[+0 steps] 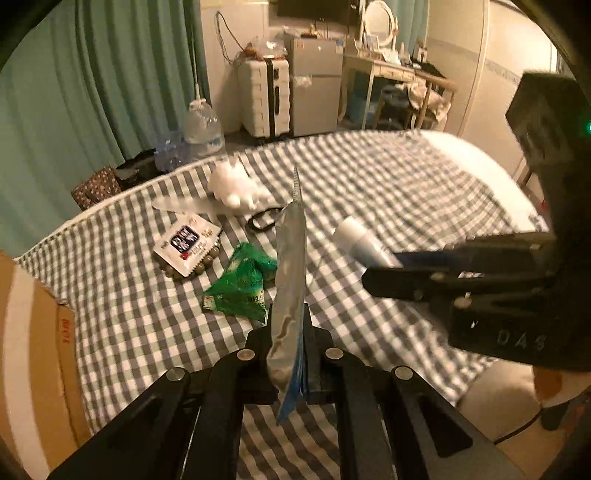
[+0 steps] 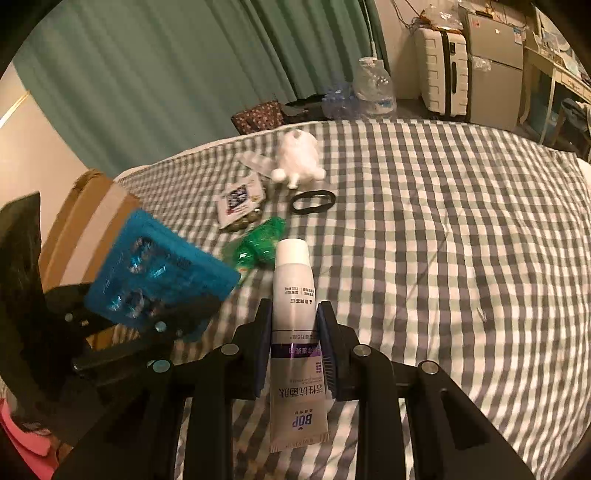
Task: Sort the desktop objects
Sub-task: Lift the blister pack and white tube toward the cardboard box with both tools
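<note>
The left gripper [image 1: 290,325] pinches a flat blue blister pack with a silver back [image 1: 290,280], held above the grey-and-white checked bed cover [image 1: 388,192]. The right gripper [image 2: 294,317] clamps a white plastic tube with a purple band [image 2: 295,295], also lifted. A green crinkled wrapper [image 1: 240,284], a white sachet [image 1: 186,242] and a black ring [image 2: 312,201] lie near the cover's far left edge.

Bed [image 1: 369,177] with grey-and-white checked cover fills the foreground; teal curtains [image 1: 92,92] hang along the far wall; white suitcase [image 1: 264,96] stands beside a small grey fridge [image 1: 317,88]; dressing table [image 1: 391,70] carries an oval mirror [image 1: 378,22]; lighting warm and dim.
</note>
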A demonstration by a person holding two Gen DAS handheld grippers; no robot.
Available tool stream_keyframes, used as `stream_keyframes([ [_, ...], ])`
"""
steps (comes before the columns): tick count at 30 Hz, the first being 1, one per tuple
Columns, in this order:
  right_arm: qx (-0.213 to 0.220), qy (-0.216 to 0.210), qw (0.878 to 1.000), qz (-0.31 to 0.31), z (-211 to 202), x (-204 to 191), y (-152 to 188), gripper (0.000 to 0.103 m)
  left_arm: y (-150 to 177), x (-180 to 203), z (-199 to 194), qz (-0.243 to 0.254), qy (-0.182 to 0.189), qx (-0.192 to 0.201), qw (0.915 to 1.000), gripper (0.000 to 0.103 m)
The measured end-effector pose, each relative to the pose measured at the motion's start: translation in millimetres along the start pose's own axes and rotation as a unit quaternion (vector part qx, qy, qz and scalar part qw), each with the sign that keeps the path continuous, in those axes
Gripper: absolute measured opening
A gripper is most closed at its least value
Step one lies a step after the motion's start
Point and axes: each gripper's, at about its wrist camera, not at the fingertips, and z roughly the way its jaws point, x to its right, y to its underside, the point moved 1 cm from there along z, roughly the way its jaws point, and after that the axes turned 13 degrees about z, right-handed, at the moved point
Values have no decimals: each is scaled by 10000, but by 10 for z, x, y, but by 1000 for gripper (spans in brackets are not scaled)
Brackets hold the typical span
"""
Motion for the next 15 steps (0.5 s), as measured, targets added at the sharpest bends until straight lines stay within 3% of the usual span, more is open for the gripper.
stream_keyframes([
  [8,391,-147,9990,-152,-604,-482,96,24,-68,-75,-909,-287,28,398,9988,7],
  [15,653,-273,9966,-429,-1112,-1151,217,24,121,-509,-1759,-987,-92,753,9922,7],
])
